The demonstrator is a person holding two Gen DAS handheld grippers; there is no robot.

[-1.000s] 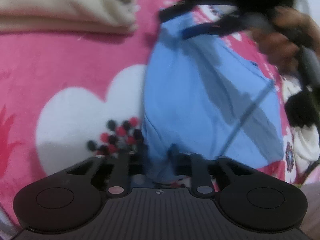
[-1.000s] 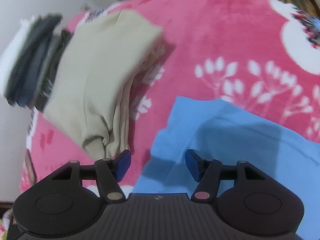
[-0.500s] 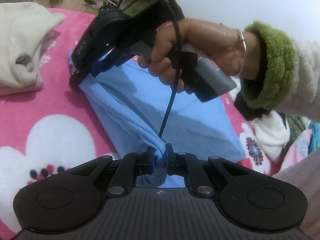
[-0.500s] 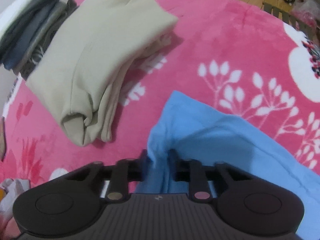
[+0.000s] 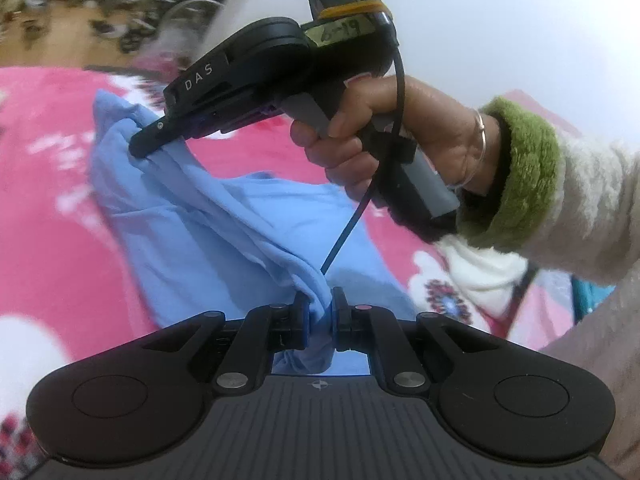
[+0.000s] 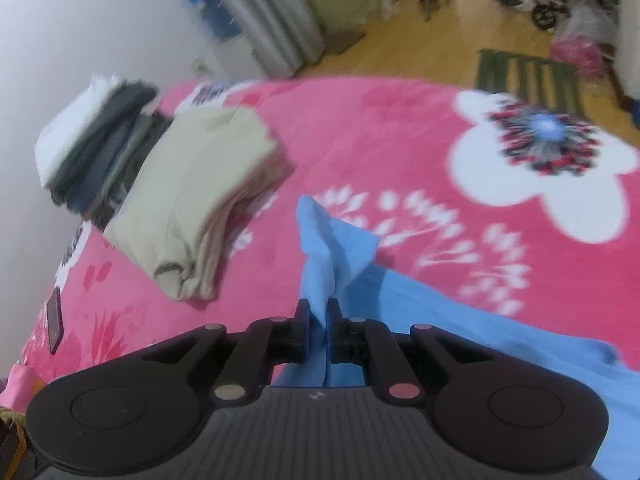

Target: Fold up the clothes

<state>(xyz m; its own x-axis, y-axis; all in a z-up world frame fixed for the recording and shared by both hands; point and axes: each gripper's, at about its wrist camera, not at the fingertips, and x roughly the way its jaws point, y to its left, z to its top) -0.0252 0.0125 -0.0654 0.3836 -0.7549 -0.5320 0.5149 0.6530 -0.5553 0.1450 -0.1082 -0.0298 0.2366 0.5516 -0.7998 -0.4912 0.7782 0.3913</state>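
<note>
A blue garment [image 5: 208, 240] is lifted off a pink flowered blanket [image 5: 52, 216], stretched between both grippers. In the left wrist view, the left gripper [image 5: 319, 312] is clenched on a bunched corner of the garment, cloth squeezed between its blue pads and hanging below them. From there the fabric runs up and to the left in a taut ridge to the right gripper [image 5: 138, 148], which bites another corner; the rest sags down onto the blanket. A hand [image 5: 384, 136] in a fleecy sleeve [image 5: 560, 208] with a green cuff holds that gripper by its handle, and a black cable [image 5: 368, 192] loops down from it. In the right wrist view, a stack [image 6: 96, 156] of dark and white folded clothes lies at the far left edge of the blanket by the wall, and a beige folded piece [image 6: 200, 200] lies just beside it. The right gripper [image 6: 318, 320] has just been closing and now pinches the garment, a peak of blue cloth standing above its fingertips. The garment trails off to the lower right across the blanket. Beyond the bed is a wooden floor [image 6: 432, 52].
</note>
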